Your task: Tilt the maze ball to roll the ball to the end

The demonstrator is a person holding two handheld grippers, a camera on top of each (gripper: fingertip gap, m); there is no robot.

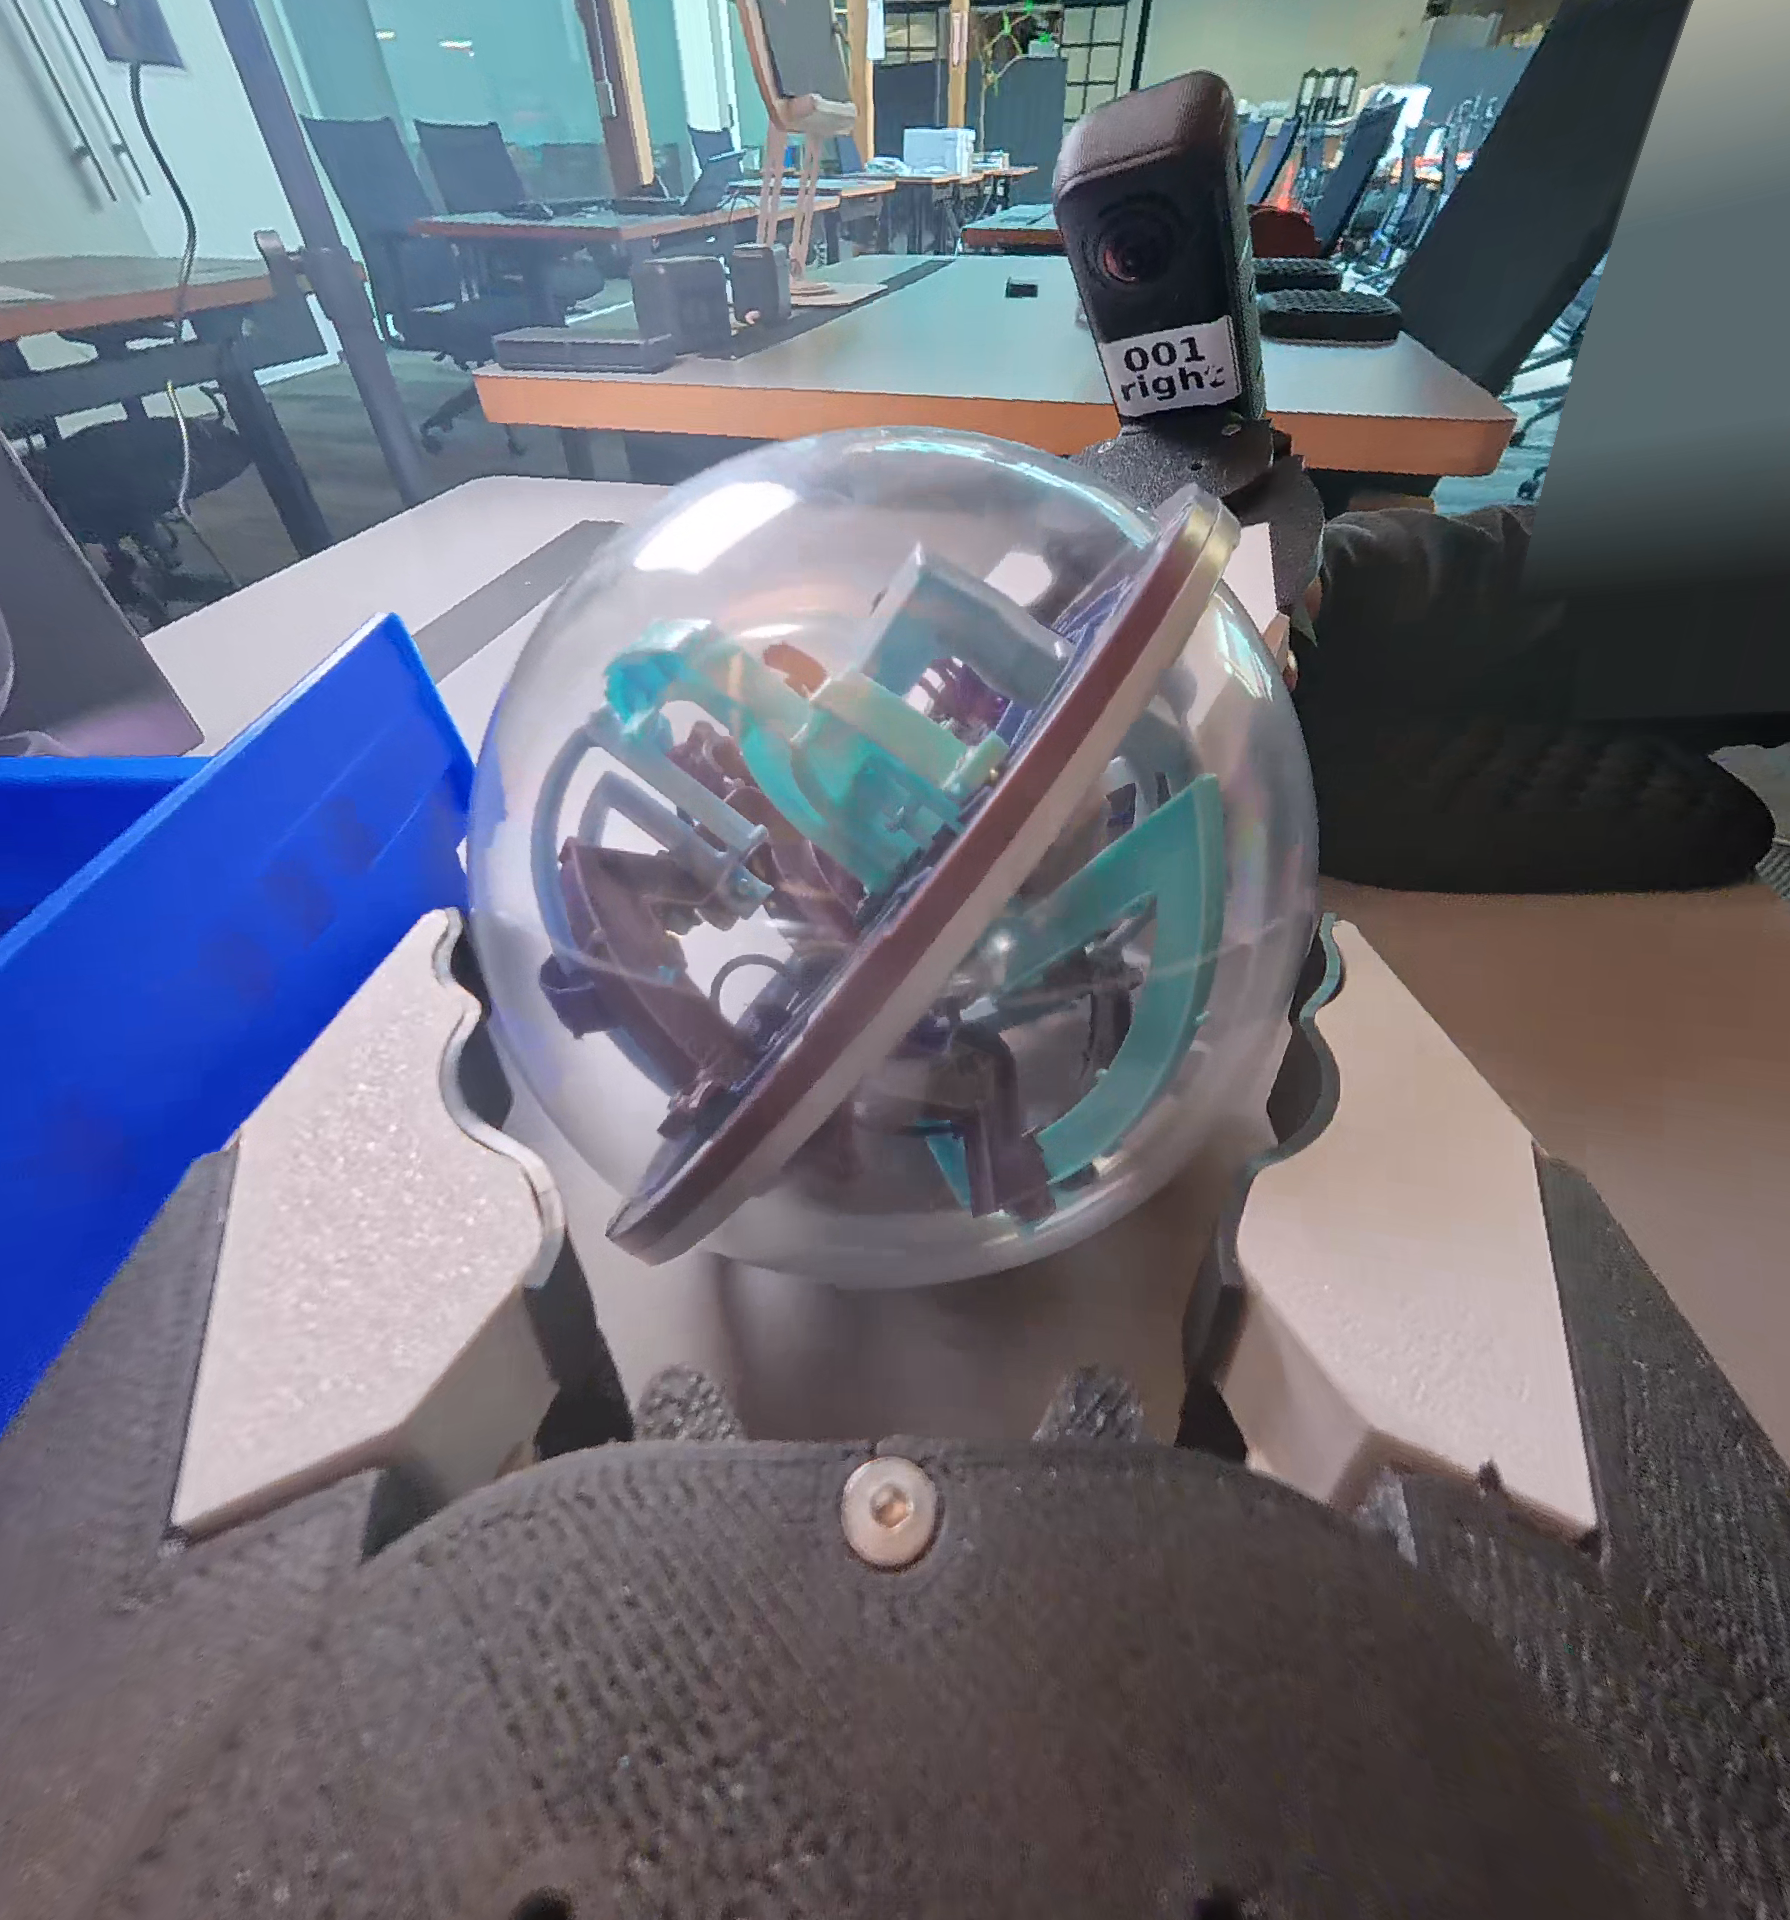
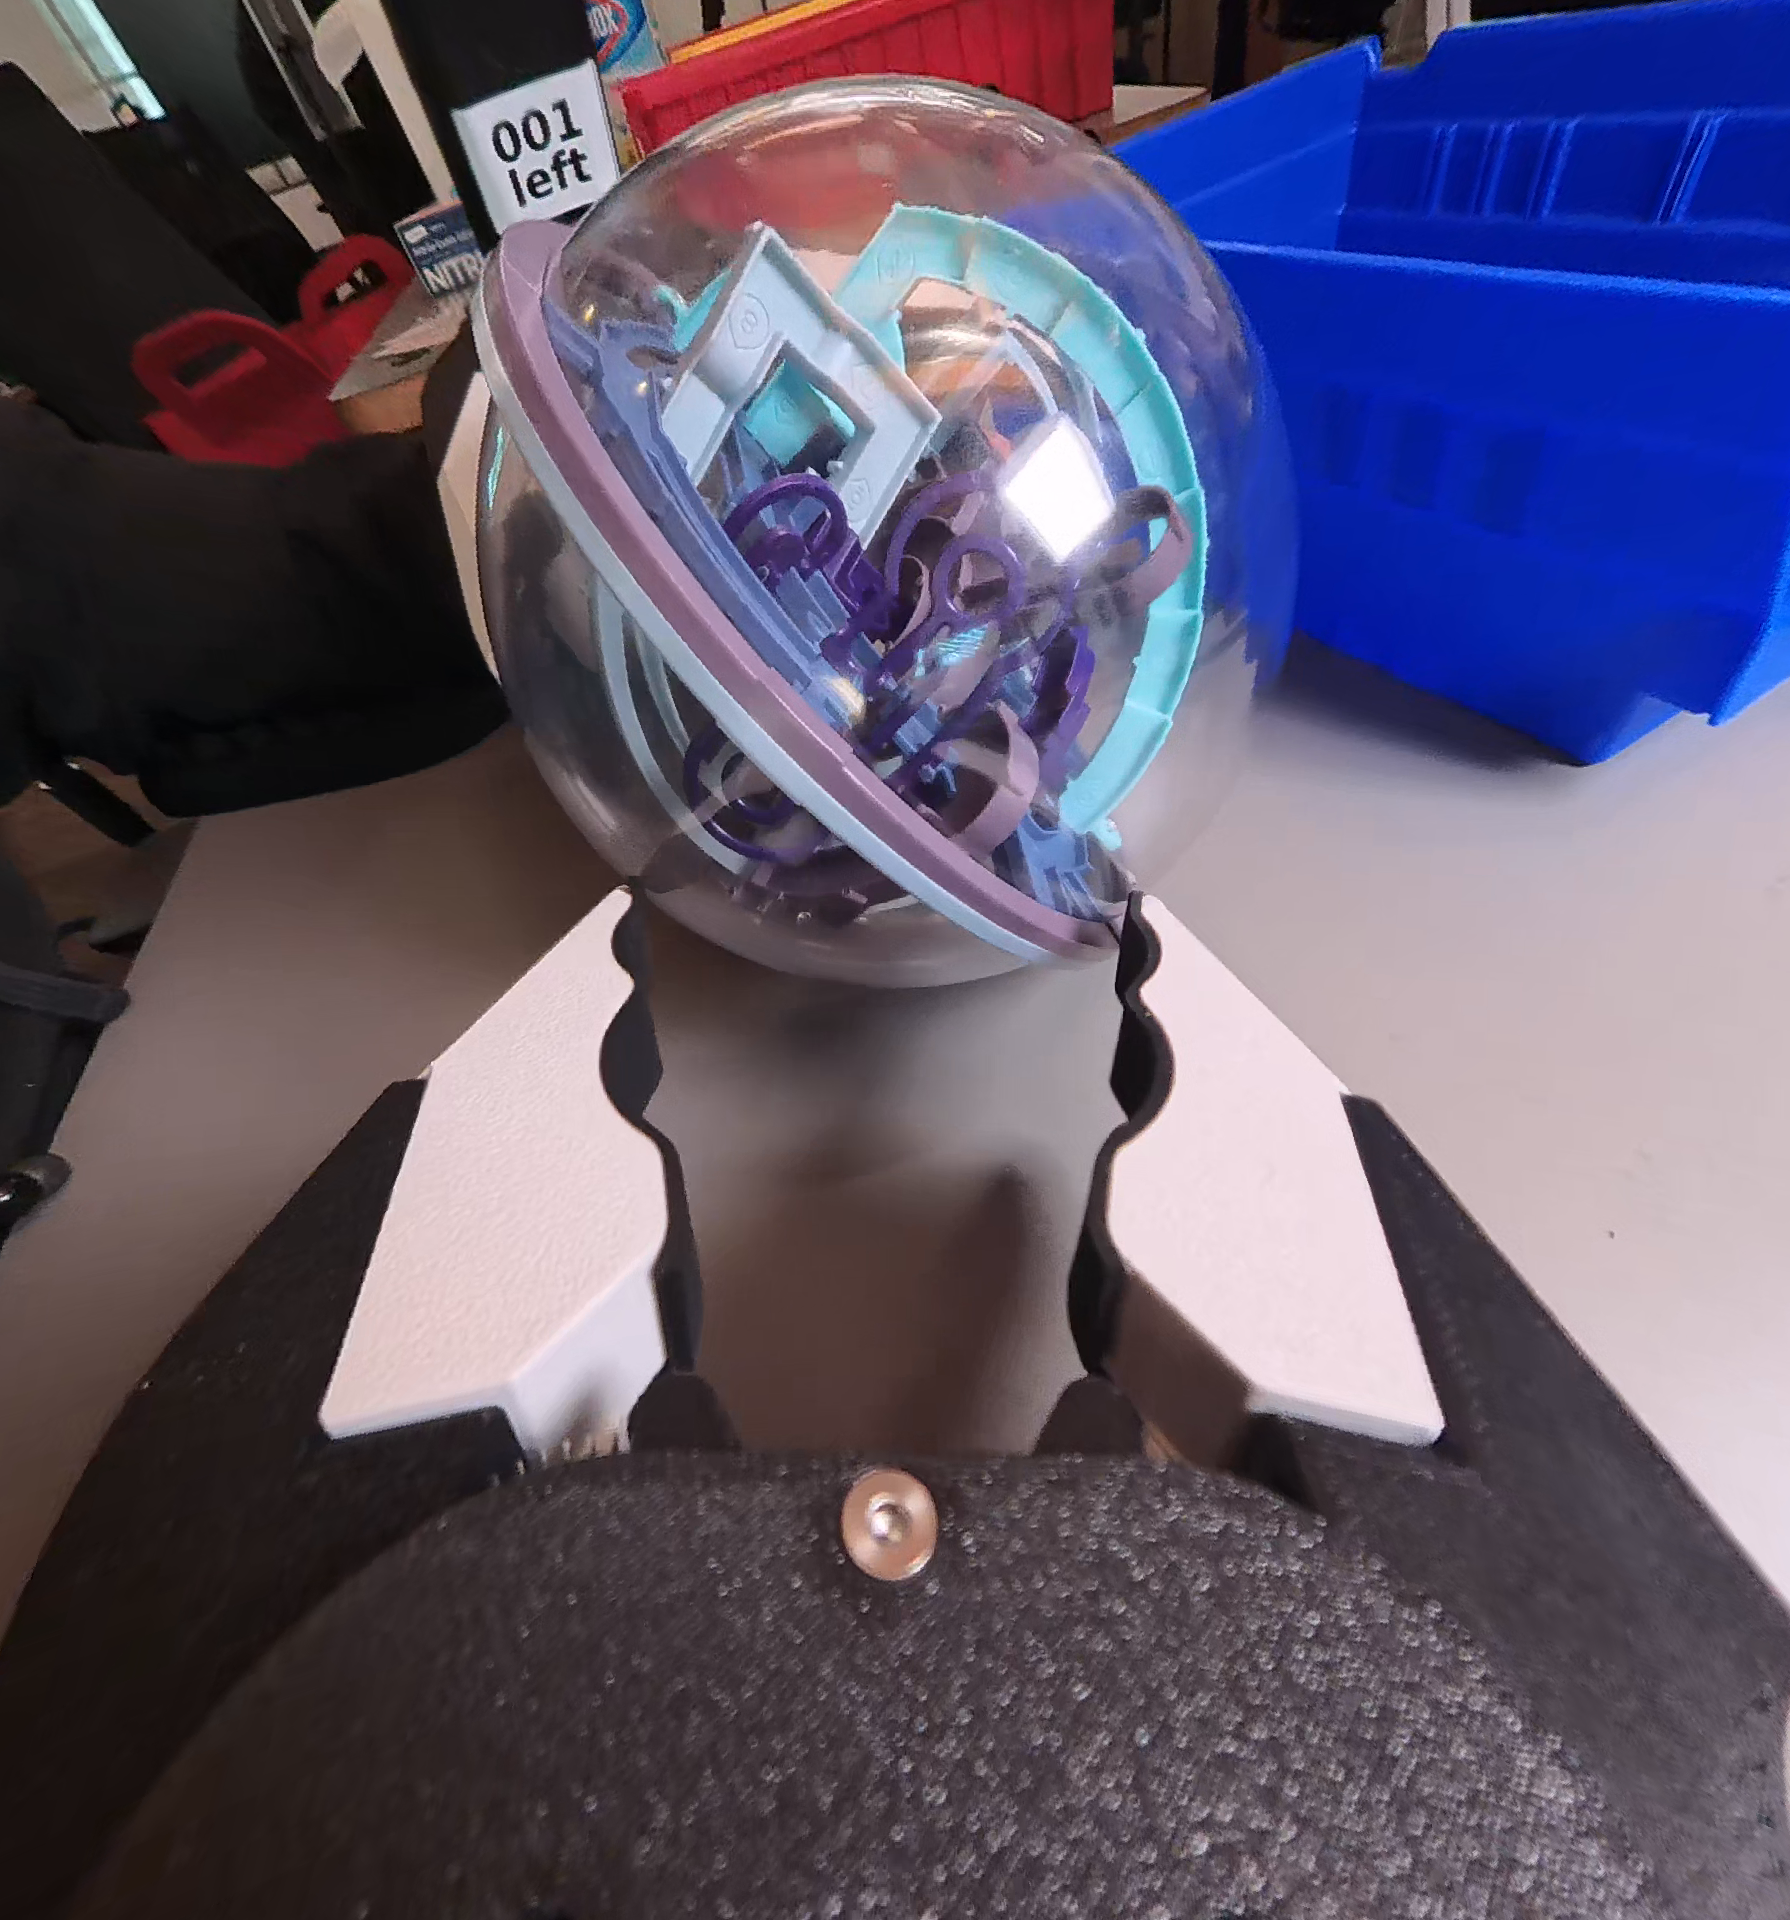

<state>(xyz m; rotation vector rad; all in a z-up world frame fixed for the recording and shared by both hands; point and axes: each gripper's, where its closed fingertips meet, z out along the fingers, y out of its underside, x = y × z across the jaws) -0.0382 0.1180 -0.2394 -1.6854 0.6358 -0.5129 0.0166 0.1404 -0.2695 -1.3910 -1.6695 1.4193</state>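
Gripping the clear maze ball (image 1: 891, 852) from both sides, left gripper (image 1: 891, 997) fingers spread wide around it, right gripper (image 2: 875, 914) fingers narrower, tips touching its underside.

The maze ball (image 1: 891, 852) is seen as a clear, colourless shell crossed by a mauve ring edged in pale grey, and inside it tracks of turquoise, pale blue-grey, deep purple and dusty lilac are shown. The left tongs (image 1: 891, 997) are faced in off-white with dark wavy-edged pads (image 1: 465, 997), and their body is made of black ribbed material. The same white faces, black scalloped pads (image 2: 1140, 997) and speckled charcoal body are shown on the right tongs (image 2: 875, 935). The table (image 2: 1493, 1039) is rendered in pale beige-grey. The bins (image 2: 1545, 416) are coloured a saturated blue, and a red crate (image 2: 818, 73) is glimpsed behind.
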